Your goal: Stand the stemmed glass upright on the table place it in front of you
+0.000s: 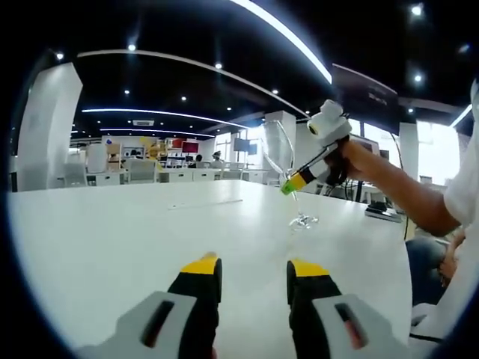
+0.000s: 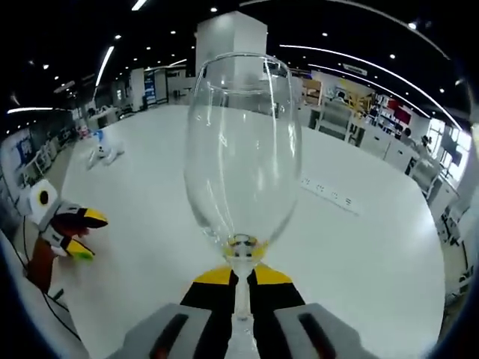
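Firmly closed right claw [image 2: 241, 278], gripping glass stem [image 2: 241, 299]

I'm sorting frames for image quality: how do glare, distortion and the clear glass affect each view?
Left gripper view: fisheye curves the ceiling light strips; the bright white table looks nearly washed out; the glass is faint against the background, held by the right gripper. Right gripper view: the glass looms close, the room showing bent through its bowl; its rim catches highlights.

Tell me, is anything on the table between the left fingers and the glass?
No. In the left gripper view, only bare white table lies between the left gripper and the glass.
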